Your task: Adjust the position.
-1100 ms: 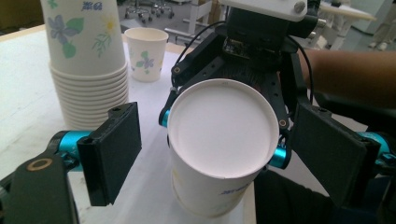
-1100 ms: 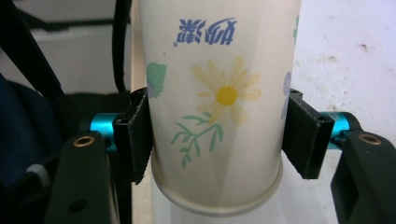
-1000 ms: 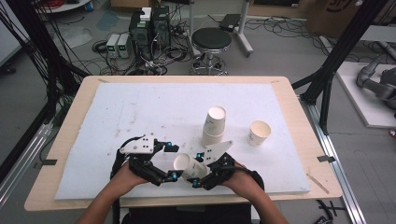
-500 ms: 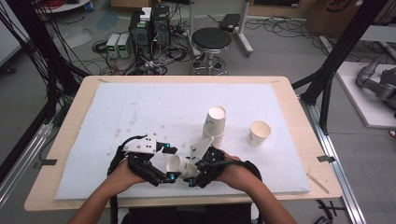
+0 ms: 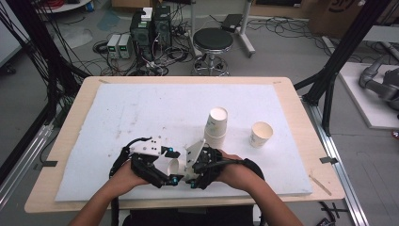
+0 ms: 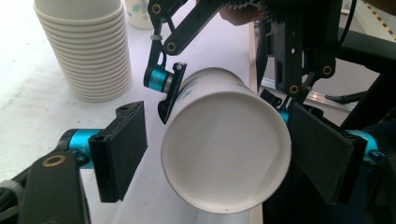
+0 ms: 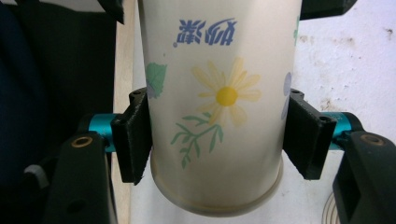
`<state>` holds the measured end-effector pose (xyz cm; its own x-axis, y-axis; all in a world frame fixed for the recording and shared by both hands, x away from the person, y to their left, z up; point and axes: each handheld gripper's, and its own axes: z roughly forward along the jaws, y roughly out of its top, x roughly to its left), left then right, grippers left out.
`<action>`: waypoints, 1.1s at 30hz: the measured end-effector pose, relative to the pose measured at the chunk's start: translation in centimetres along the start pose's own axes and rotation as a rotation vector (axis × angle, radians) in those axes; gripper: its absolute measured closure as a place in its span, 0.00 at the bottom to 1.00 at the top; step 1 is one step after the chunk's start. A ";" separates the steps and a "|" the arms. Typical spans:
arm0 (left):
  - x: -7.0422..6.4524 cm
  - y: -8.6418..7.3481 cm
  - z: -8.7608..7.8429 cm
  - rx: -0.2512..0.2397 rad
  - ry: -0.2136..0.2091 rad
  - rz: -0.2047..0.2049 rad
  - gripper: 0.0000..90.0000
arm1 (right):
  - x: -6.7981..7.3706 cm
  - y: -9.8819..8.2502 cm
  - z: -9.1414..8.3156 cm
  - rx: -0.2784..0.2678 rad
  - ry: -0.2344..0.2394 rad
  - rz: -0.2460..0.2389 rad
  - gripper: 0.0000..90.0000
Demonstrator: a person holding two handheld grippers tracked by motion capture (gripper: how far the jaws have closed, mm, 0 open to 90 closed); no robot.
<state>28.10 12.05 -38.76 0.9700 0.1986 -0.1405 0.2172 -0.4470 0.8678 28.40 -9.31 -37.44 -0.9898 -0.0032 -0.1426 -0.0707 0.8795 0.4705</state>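
A white paper cup (image 5: pixel 173 165) with a daisy print (image 7: pixel 226 95) lies sideways in the air just above the table's front edge. My right gripper (image 7: pixel 217 140) is shut on it near its base, with a pad pressed on each side. In the left gripper view the cup's open mouth (image 6: pixel 224 151) faces the camera. My left gripper (image 6: pixel 219 154) is open and straddles the rim: the left pad (image 6: pixel 119 149) stands clear of the cup, and the right pad (image 6: pixel 322 156) is at its wall. In the high view both hands meet at the cup.
A tall stack of paper cups (image 5: pixel 215 126) stands just behind the grippers on the white mat (image 5: pixel 141 113). A single upright cup (image 5: pixel 261 134) stands to its right. The wooden table edge (image 5: pixel 141 203) runs right under the hands.
My right gripper has carried the cup leftward, toward the left gripper. The cup's mouth now sits between the left jaws.
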 end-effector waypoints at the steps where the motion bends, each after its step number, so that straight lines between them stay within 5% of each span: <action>1: 0.0 0.0 0.1 0.007 -0.001 0.000 0.25 | 0.0 0.1 0.0 0.007 -0.002 -0.004 0.37; 15: 0.0 -0.1 0.6 0.036 -0.015 0.019 0.40 | 0.2 0.0 0.3 0.047 0.008 -0.001 0.33; 18: 0.2 -0.3 0.4 0.014 0.002 0.010 0.41 | 0.1 -0.5 -0.1 -0.018 -0.005 0.034 0.23; 33: 0.8 -2.0 -0.7 -0.147 0.048 -0.040 0.41 | 0.2 -5.1 -2.8 -0.420 -0.035 0.219 0.23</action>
<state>28.40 13.70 -40.28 0.9538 0.2568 -0.1561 0.2334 -0.3058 0.9230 28.18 -15.15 -37.45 -0.9827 0.1830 -0.0266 0.0879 0.5890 0.8034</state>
